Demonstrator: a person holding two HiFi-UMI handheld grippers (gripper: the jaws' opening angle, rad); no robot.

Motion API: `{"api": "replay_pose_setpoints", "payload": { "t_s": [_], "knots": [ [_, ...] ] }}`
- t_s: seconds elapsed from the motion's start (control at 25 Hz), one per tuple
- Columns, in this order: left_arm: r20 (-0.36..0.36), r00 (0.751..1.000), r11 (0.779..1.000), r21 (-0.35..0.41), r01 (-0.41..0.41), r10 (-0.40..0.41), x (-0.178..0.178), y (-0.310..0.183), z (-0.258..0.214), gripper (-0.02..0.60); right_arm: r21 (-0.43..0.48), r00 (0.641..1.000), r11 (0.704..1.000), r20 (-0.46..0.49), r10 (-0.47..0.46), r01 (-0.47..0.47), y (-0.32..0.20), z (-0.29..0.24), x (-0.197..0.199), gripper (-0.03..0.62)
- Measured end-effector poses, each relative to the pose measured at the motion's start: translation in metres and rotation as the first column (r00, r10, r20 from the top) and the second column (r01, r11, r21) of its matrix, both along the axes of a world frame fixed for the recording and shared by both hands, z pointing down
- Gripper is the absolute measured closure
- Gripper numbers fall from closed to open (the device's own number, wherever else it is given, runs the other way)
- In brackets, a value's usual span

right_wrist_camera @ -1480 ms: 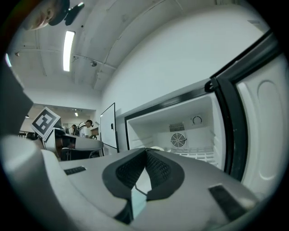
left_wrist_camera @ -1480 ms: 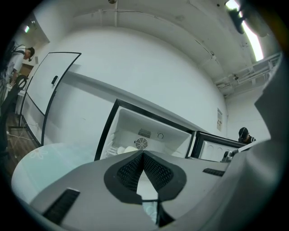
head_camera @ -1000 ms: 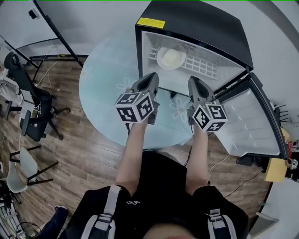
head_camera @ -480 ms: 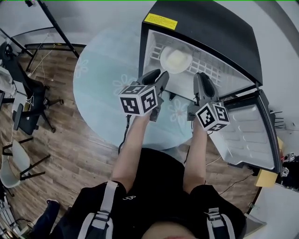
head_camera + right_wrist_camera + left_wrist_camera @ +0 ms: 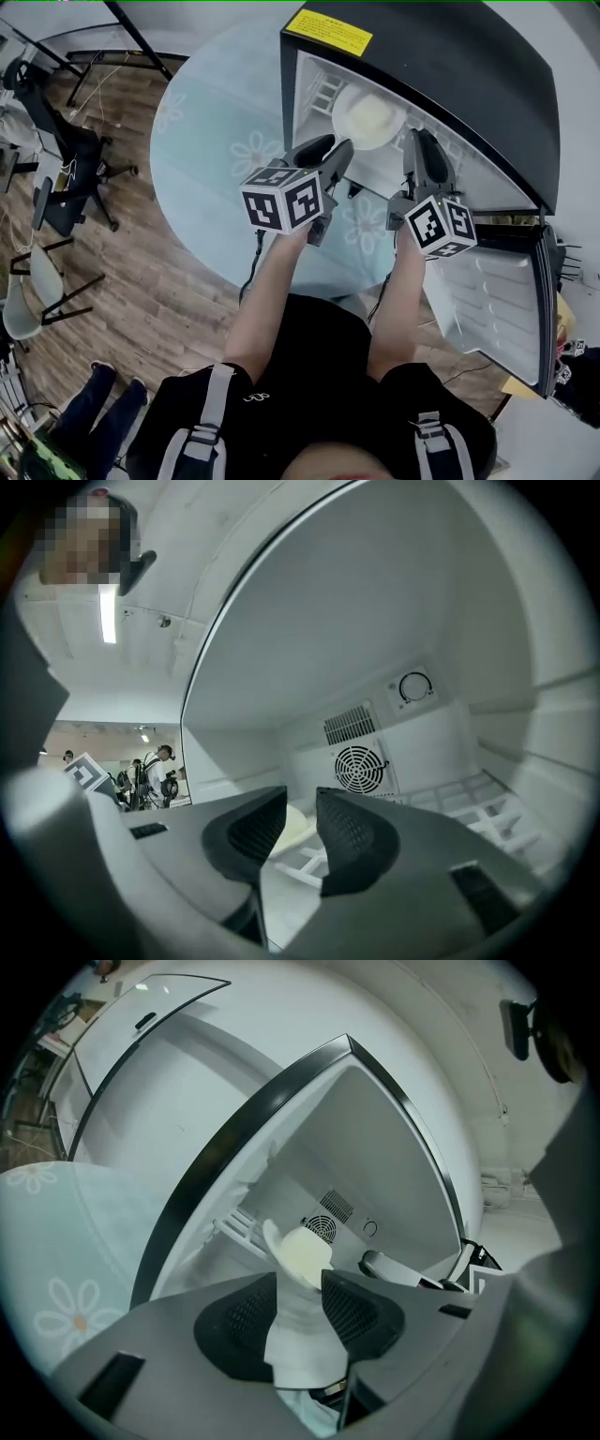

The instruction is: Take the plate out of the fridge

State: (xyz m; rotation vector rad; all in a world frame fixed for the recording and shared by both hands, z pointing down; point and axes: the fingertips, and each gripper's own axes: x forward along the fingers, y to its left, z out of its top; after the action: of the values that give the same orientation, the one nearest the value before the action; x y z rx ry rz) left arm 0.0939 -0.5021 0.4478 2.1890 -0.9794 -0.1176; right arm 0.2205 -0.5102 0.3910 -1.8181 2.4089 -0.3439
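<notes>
A cream plate lies on the white wire shelf inside the open black fridge. My left gripper is at the fridge mouth, short of the plate, which shows just past its jaws. Its jaws have just been opening and stand open with nothing gripped. My right gripper reaches into the fridge to the right of the plate. Its jaws have also just been opening and stand apart. The plate's edge shows beyond the gap, untouched.
The fridge stands on a round glass table with flower prints. Its door hangs open at the right. A fan vent and the wire shelf are at the back of the fridge. Office chairs stand at the left.
Both grippers have moved forward to the fridge opening, and the right one's tips are now inside. Both pairs of jaws have gone from shut to open.
</notes>
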Motion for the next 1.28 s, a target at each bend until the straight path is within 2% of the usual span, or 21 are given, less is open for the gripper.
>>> {"api": "replay_pose_setpoints", "payload": {
  "t_s": [0.16, 0.44, 0.52, 0.96, 1.12, 1.28],
  "knots": [
    [-0.015, 1.0, 1.0, -0.009, 0.014, -0.014, 0.002, -0.005, -0.001, 0.419, -0.01, 1.0, 1.0, 0.016, -0.005, 0.005, -0.004, 0.006, 0.002, 0.502],
    [-0.099, 0.995, 0.999, -0.041, -0.013, 0.009, 0.015, -0.009, -0.001, 0.422, -0.016, 1.0, 1.0, 0.011, -0.01, 0.011, -0.003, 0.008, -0.004, 0.505],
    [-0.13, 0.991, 0.999, -0.043, -0.022, 0.016, 0.018, -0.01, -0.003, 0.465, -0.021, 1.0, 1.0, 0.006, -0.017, 0.018, -0.002, 0.01, -0.009, 0.505],
    [-0.2, 0.977, 0.997, -0.024, -0.076, 0.069, 0.013, -0.004, -0.013, 0.543, -0.044, 1.0, 0.999, 0.007, -0.012, 0.012, 0.012, 0.017, -0.028, 0.505],
    [-0.233, 0.97, 0.995, -0.042, -0.089, 0.076, 0.009, -0.001, -0.012, 0.546, -0.043, 1.0, 0.999, 0.018, -0.004, 0.005, 0.018, 0.016, -0.033, 0.505],
    [-0.298, 0.952, 0.993, -0.067, -0.096, 0.072, 0.002, 0.002, -0.011, 0.546, -0.036, 1.0, 0.999, 0.024, -0.01, 0.011, 0.023, 0.012, -0.041, 0.505]
  ]
}}
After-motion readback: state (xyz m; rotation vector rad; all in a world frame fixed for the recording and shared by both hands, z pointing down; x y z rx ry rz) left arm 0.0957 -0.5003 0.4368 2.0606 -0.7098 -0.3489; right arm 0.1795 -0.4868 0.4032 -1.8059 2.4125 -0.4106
